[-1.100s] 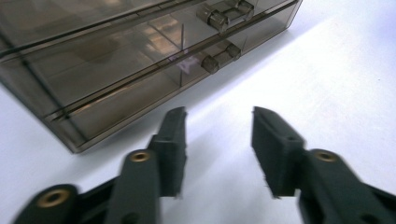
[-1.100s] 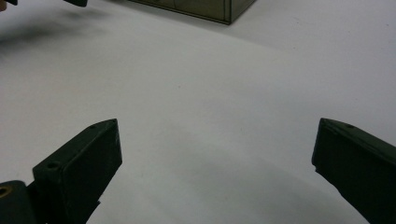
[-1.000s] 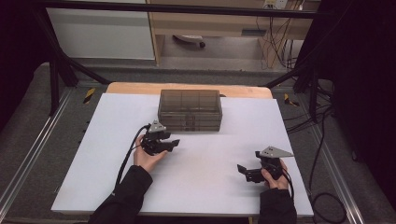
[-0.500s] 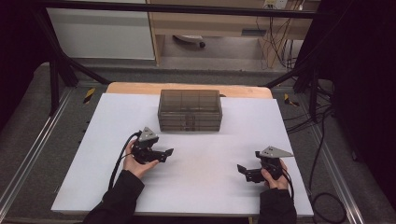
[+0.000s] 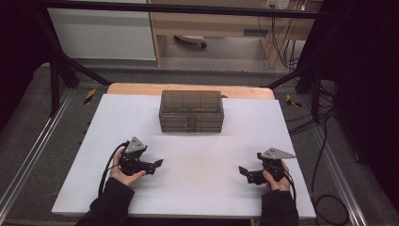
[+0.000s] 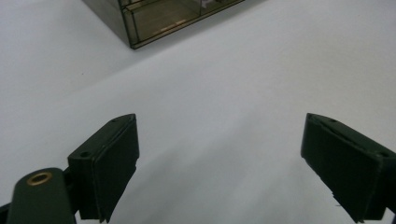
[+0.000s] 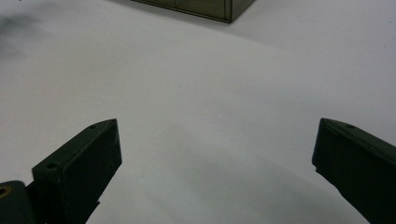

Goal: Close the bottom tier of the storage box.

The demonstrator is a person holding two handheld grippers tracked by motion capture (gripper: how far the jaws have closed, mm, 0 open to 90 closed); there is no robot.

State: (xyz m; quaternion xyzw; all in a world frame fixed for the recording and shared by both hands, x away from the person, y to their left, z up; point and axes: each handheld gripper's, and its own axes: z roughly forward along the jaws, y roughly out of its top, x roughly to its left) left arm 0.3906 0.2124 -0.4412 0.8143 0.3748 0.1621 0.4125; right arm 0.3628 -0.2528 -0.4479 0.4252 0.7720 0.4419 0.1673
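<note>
The jaws of both grippers stand wide apart with nothing between them; the left gripper's (image 5: 157,163) have just been opening. The white tabletop (image 5: 202,155) lies bare under all 4 jaws. The smoky drawer box (image 5: 191,111) sits well ahead of the jaws, apart from the right gripper (image 5: 243,170) too.

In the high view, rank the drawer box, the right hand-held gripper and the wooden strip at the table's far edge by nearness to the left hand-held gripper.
1. Drawer box: ahead of the left hand-held gripper, mid-table.
2. Right hand-held gripper: across the table's near side.
3. Wooden strip: behind the box, along the far edge.
</note>
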